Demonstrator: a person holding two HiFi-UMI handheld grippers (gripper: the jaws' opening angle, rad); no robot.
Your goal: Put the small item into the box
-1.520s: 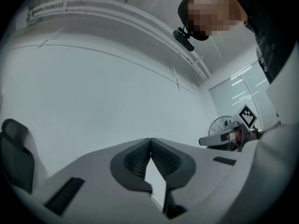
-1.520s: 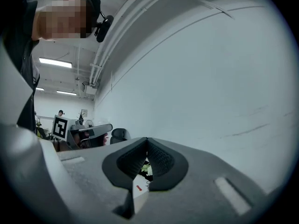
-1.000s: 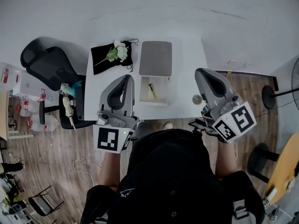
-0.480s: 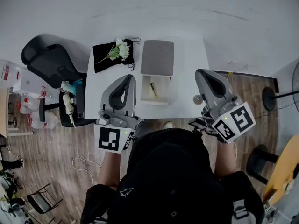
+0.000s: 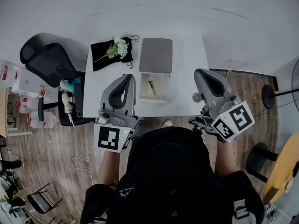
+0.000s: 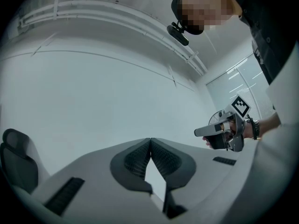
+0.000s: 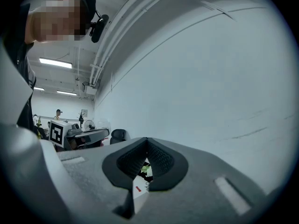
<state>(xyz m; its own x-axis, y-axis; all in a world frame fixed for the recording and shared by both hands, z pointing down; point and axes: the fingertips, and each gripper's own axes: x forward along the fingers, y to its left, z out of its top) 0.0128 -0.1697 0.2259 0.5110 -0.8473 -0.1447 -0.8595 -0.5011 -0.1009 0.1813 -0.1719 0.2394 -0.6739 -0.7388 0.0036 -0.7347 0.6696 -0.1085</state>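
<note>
An open white box (image 5: 161, 85) stands on the white table (image 5: 187, 64), with a small yellowish item (image 5: 152, 87) lying inside it. Its grey lid (image 5: 156, 56) lies just behind it. My left gripper (image 5: 127, 77) hovers at the box's left, near the table's front edge, shut with nothing in it. At the table's right front corner my right gripper (image 5: 201, 72) is shut and empty too. In the left gripper view the jaws (image 6: 150, 139) meet against the wall. The right gripper view shows the pads (image 7: 146, 139) pressed together the same way.
A black cloth (image 5: 103, 56) with white flowers (image 5: 119, 48) lies at the table's back left. A small round object (image 5: 196, 97) sits near the right front edge. A black office chair (image 5: 46, 59) and a cluttered stool (image 5: 70, 97) stand left of the table.
Both grippers stay shut and hold about the same places; only the head view has shifted slightly.
</note>
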